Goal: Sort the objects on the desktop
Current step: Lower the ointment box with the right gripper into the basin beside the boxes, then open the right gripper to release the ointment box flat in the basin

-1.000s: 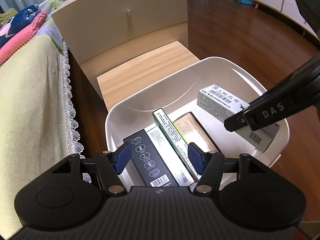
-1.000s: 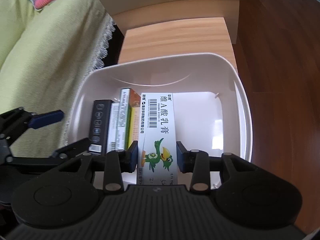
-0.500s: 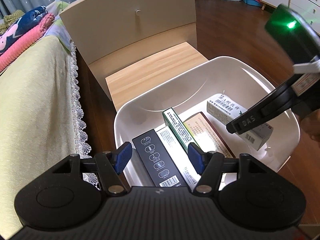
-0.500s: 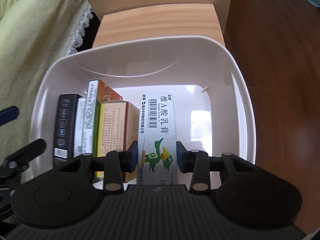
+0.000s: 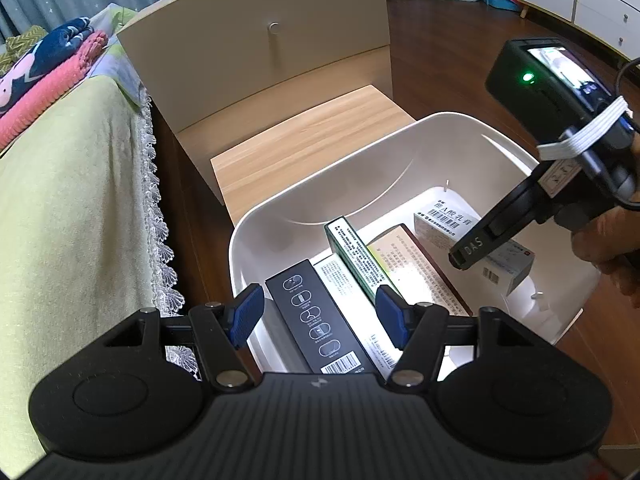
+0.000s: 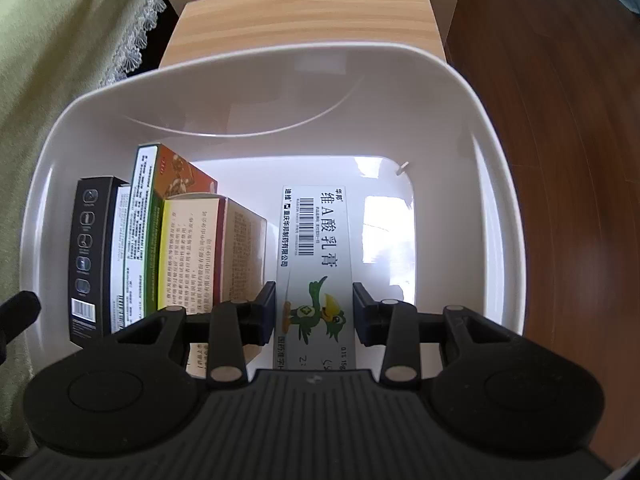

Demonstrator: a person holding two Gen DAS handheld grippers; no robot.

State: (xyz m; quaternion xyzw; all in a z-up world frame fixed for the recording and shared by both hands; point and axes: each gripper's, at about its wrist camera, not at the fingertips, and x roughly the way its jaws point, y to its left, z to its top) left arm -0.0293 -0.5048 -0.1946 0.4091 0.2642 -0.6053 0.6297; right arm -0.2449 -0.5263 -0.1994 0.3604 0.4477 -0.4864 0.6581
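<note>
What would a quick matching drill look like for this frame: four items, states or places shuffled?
Things:
1. white carton with bird logo
2. black box
3. left gripper
4. white bin

States or places:
A. leftmost in the row of boxes
B. open, holding nothing
C. on the wooden stand
D. between the right gripper's fingers

Pairs: 1-D, 2-A, 3-B, 4-C

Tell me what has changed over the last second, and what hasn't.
The right gripper has carried the white ointment box down into the white bin, to the open floor right of the row of boxes. It still clamps the box. The left gripper stays open and empty above the bin's near edge.
</note>
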